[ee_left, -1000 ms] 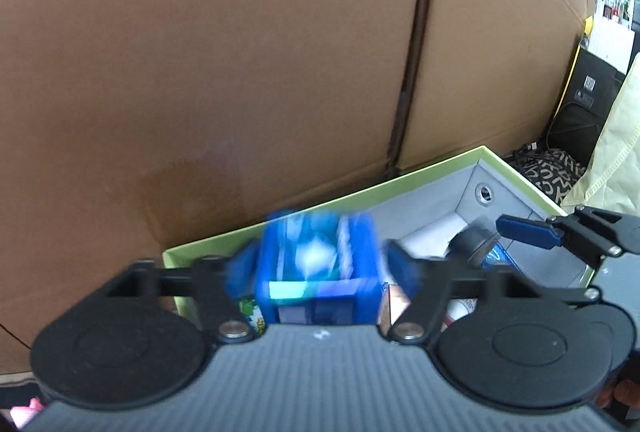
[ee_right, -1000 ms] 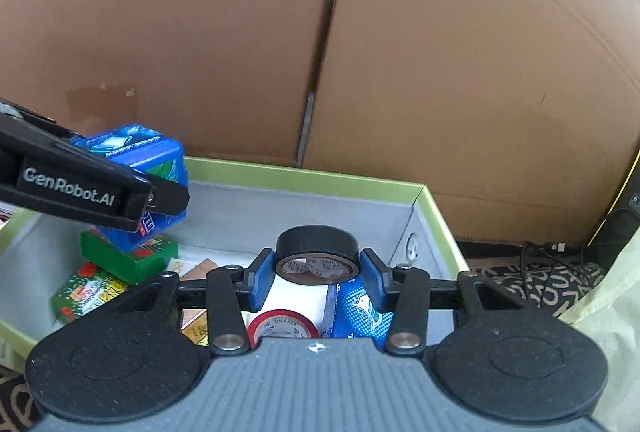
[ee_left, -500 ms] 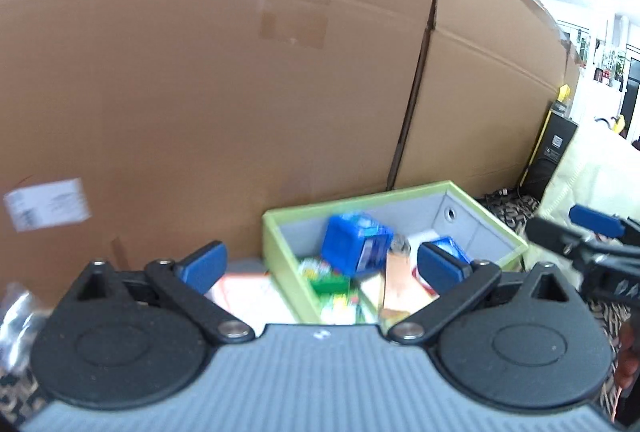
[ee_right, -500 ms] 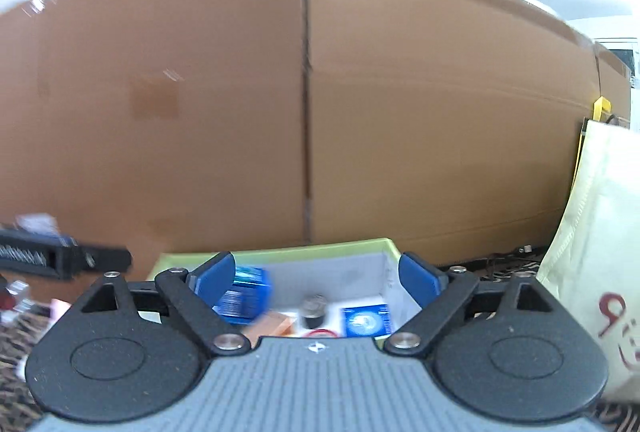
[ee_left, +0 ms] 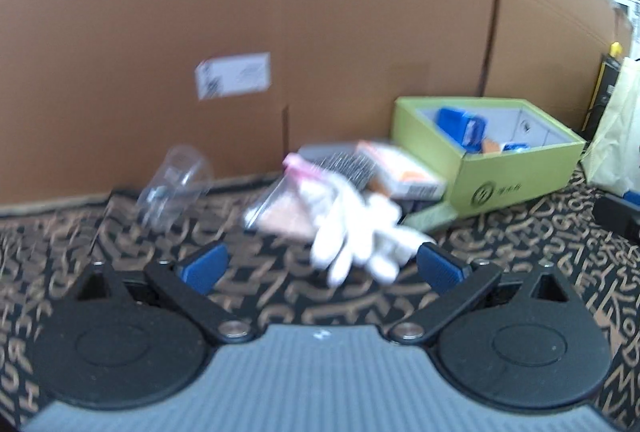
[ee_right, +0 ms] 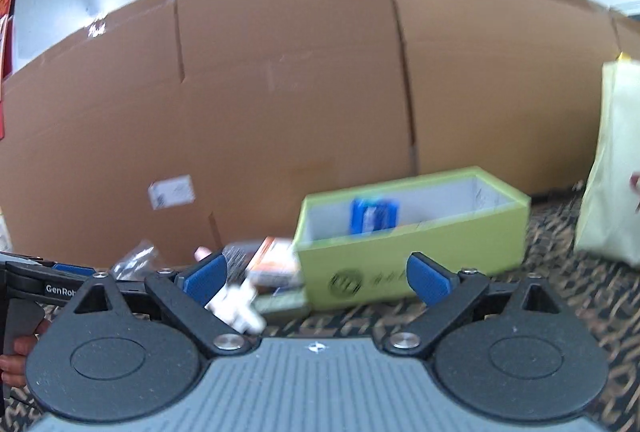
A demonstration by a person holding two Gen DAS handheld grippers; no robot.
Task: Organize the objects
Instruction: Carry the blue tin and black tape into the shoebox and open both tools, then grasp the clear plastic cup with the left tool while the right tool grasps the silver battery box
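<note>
Left claw (ee_left: 322, 268): yours is wide open, nothing between the blue pads, hovering over the patterned surface (ee_left: 120, 240).
Right claw (ee_right: 316, 278): also spread wide, empty; you've got it aimed at the green box.
Green box (ee_left: 516, 173): far right of the left view, open top, sitting on the surface against the cardboard wall (ee_left: 280, 11). In the right view the box (ee_right: 416, 252) is dead ahead, just past the pads.
Blue box (ee_left: 460, 123): inside the green box, standing up toward its far left; an orange item and another blue item lie next to it, too blurred to name. Seen as a blue blur (ee_right: 374, 216) from the right claw.
White glove (ee_left: 360, 236): on the surface, near, centre-right of the left view, fingers pointing toward you, just ahead of the left claw's opening.
Plastic bag (ee_left: 288, 199): clear w/ pink strip, pinkish contents, touching the glove on its left.
Orange-white box (ee_left: 400, 171): flat, between the glove and the green box, right beside the box wall.
Clear cup (ee_left: 176, 183): lying on its side, far left, well apart from the green box.
White label (ee_left: 234, 73): stuck on the cardboard wall, above the cup.
Cream bag (ee_right: 612, 167): right edge, beside the green box.
</note>
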